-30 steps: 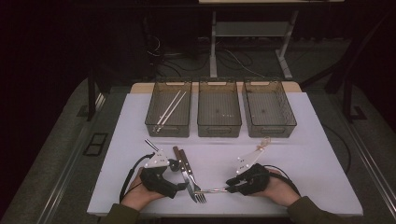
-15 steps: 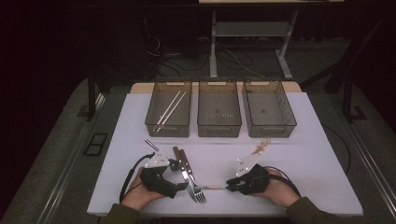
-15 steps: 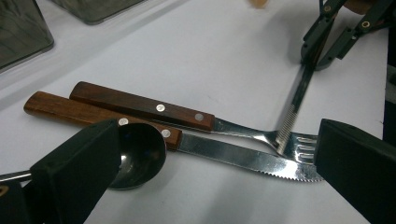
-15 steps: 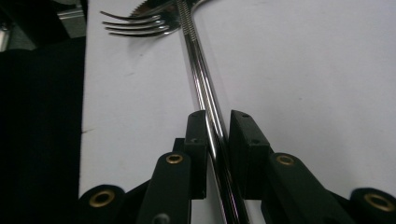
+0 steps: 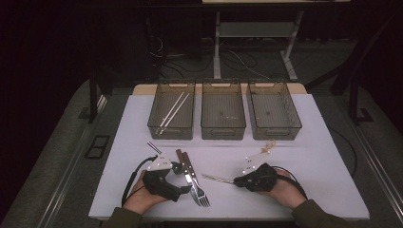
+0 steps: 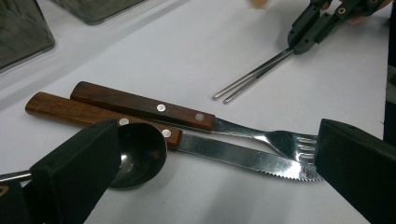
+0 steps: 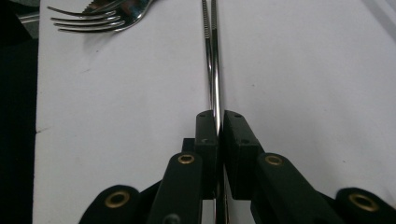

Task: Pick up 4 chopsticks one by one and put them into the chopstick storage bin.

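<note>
right gripper (image 7: 217,122) had its jaws clamped on a pair of metal chopsticks (image 7: 213,56) lying on the table (image 5: 304,156) near the front. left gripper (image 6: 205,177) stood wide apart, holding nothing, over the knife (image 6: 243,158), fork (image 6: 261,136) and spoon (image 6: 140,154). one chopstick pair (image 5: 172,113) lay in the left bin (image 5: 153,124); sorting seemed barely begun, with most cutlery left.

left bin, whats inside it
In the high view the left bin holds a pair of pale chopsticks, lying slanted along its floor. Nothing else shows through its see-through walls, though the near wall dims the floor just behind it.
</note>
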{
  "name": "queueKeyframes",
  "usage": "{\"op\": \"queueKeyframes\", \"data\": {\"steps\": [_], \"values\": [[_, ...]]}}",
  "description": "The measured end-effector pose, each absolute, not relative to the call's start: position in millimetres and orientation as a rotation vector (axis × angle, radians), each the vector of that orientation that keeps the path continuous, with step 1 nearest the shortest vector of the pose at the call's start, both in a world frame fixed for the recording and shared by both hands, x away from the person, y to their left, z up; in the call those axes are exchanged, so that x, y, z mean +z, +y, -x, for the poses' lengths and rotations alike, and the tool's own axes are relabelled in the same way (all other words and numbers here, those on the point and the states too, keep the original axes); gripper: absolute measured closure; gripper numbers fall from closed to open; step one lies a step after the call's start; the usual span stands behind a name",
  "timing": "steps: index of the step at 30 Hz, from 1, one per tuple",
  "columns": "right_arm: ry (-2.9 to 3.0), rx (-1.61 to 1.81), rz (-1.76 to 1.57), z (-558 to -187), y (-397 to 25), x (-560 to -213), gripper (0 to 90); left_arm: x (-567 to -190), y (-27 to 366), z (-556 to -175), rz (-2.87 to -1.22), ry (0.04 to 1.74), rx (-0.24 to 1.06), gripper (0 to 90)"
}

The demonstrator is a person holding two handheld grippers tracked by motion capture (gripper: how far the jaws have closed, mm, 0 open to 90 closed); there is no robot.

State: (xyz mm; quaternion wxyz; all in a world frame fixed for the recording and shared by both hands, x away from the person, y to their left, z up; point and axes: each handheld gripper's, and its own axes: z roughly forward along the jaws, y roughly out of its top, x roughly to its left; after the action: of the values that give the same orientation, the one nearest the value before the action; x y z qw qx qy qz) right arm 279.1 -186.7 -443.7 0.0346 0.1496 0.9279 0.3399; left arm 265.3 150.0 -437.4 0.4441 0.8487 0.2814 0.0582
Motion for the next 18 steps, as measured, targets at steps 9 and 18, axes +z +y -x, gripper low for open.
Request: {"op": "queueKeyframes", "data": {"steps": [9,18], "values": [[2.837,1.047,-0.492,-282.3,-189.7,-444.2,84.5,-437.4,149.9,-265.2,-2.105,0.696,0.145,0.0],[2.794,1.031,-0.590,-285.1,-193.8,-444.0,84.4,-437.3,149.9,-265.4,-2.106,0.694,0.145,0.0]]}}
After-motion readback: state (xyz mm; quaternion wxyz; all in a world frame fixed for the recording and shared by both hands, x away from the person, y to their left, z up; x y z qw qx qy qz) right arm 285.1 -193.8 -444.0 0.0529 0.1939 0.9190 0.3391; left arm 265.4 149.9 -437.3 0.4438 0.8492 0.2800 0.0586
